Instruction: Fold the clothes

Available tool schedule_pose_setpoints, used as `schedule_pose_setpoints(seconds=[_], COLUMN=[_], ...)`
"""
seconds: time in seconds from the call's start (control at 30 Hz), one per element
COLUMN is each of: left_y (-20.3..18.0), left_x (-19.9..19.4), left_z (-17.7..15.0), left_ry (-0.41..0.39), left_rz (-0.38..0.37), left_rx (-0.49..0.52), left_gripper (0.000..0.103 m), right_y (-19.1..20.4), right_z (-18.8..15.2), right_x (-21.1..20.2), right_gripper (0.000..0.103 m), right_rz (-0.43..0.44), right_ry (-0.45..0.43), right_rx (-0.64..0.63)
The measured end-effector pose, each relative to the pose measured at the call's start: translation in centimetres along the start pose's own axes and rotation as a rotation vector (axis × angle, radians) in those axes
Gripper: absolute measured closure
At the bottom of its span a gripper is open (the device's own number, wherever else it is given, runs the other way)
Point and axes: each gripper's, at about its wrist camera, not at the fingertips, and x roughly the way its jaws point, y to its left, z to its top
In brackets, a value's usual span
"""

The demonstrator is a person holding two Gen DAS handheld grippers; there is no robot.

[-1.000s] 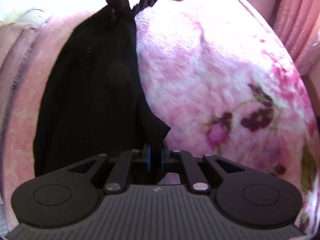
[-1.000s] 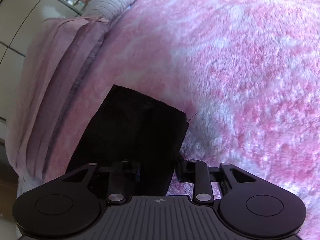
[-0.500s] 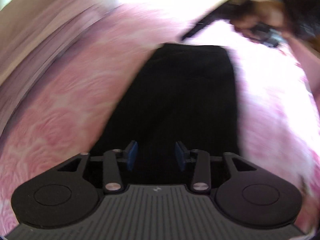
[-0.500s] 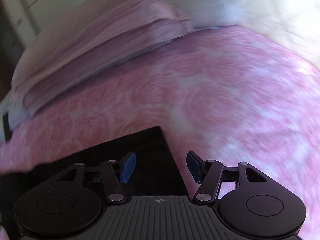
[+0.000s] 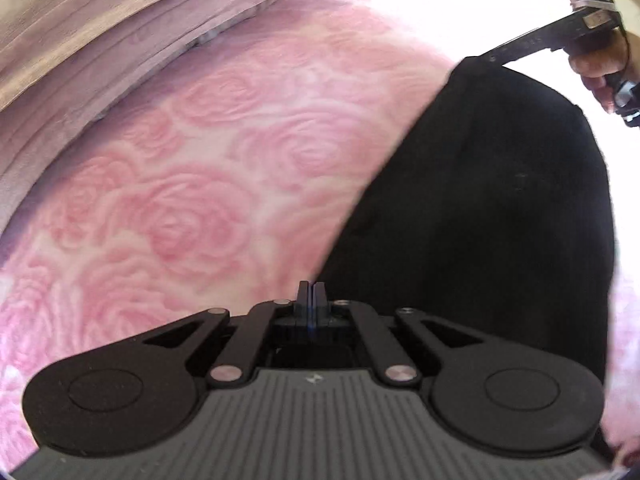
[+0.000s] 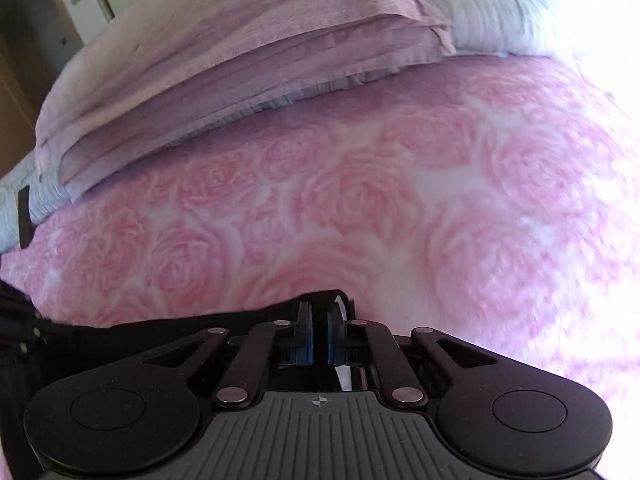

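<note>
The left gripper (image 5: 310, 294) has its jaws pressed flat together, the two blue pads meeting with no cloth visible between them; it points down at the bed just beside the near left edge of the black garment (image 5: 488, 216), whose hem runs past the jaws on their right; whether the tips touch that hem cannot be told. The right gripper (image 6: 318, 320) has its jaws drawn nearly together on the corner of the black garment (image 6: 168, 330), a narrow strip of dark cloth showing between the blue pads and a small white tag peeking out just to their right; from there the cloth runs off to the left along the bottom of the right wrist view. Seen from the left wrist, the garment lies as one long dark panel on the pink rose-patterned blanket (image 5: 208, 208) that covers the bed, stretching away to its far corner, where the tip of the right gripper (image 5: 486, 56) meets it, carried by a person's hand (image 5: 598, 60) near the upper right; the cloth looks mostly flat, with faint creases. Beyond the blanket (image 6: 360, 200), along the far edge of the bed, sits a stack of folded mauve bedding (image 6: 240, 52), and a grey ribbed pillow (image 6: 472, 4) lies beside it at the far right corner.
</note>
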Motion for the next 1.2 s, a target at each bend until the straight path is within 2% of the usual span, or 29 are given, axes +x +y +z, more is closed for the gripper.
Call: schedule_pose_setpoints(seconds=[0.1,0.17,0.2,0.23,0.3,0.4,0.57,0.67,0.73,0.77,0.8,0.83,0.9,1.03,1.1,1.2], left_y=[0.6,1.0,1.2,1.4,1.4,1.3,1.0,-0.4,-0.8,-0.7,-0.4,0.1,0.9,2.1,2.2,2.5], left_x=[0.6,0.3,0.1,0.0,0.2,0.2,-2.6,-2.0,-0.5,0.2,0.5,0.3,-0.4,-0.3,0.6,0.4], left_z=[0.4,0.3,0.1,-0.2,-0.8,-1.0,-1.1,-1.8,-2.6,-2.9,-3.0,-2.9,-2.4,-1.9,-2.1,-2.4], left_ry=[0.013,0.017,0.019,0.024,0.053,0.063,-0.011,0.046,0.103,0.117,0.118,0.107,0.073,0.055,0.067,0.045], left_rz=[-0.049,-0.092,-0.110,-0.123,-0.136,-0.150,-0.166,-0.211,-0.182,-0.168,-0.156,-0.146,-0.129,-0.131,-0.130,-0.126], left_rx=[-0.018,-0.036,-0.039,-0.035,-0.013,0.009,0.058,0.149,0.182,0.172,0.154,0.127,0.100,0.080,0.074,0.040], left_gripper=[0.103,0.080,0.057,0.054,0.055,0.061,0.064,0.066,0.067,0.070,0.082,0.101,0.101,0.100,0.100,0.099], right_y=[-0.7,-0.9,-0.7,-0.6,-0.6,-0.9,-0.2,-0.2,-0.3,-0.3,-0.2,-0.1,0.1,0.5,0.5,0.3], right_z=[-0.2,-0.7,-0.9,-1.2,-1.7,-2.2,-2.0,-2.2,-2.3,-2.4,-2.4,-2.3,-1.8,-0.1,-0.2,-0.6], right_x=[2.4,2.4,2.1,1.8,1.2,0.9,0.6,0.8,0.9,0.9,0.9,0.8,0.6,-0.3,0.9,2.1], right_gripper=[0.099,0.098,0.098,0.098,0.098,0.098,0.098,0.098,0.098,0.098,0.098,0.098,0.099,0.099,0.099,0.099], right_rz=[-0.004,-0.008,-0.010,-0.012,-0.015,-0.012,-0.039,-0.047,-0.049,-0.050,-0.052,-0.055,-0.061,-0.058,-0.069,-0.079], right_ry=[0.022,0.020,0.016,0.016,0.020,0.026,0.021,0.021,0.022,0.023,0.024,0.027,0.026,-0.058,-0.038,-0.021], right_rx=[0.033,0.049,0.045,0.034,0.016,0.033,0.022,0.032,0.045,0.049,0.049,0.047,0.035,-0.003,-0.009,0.001])
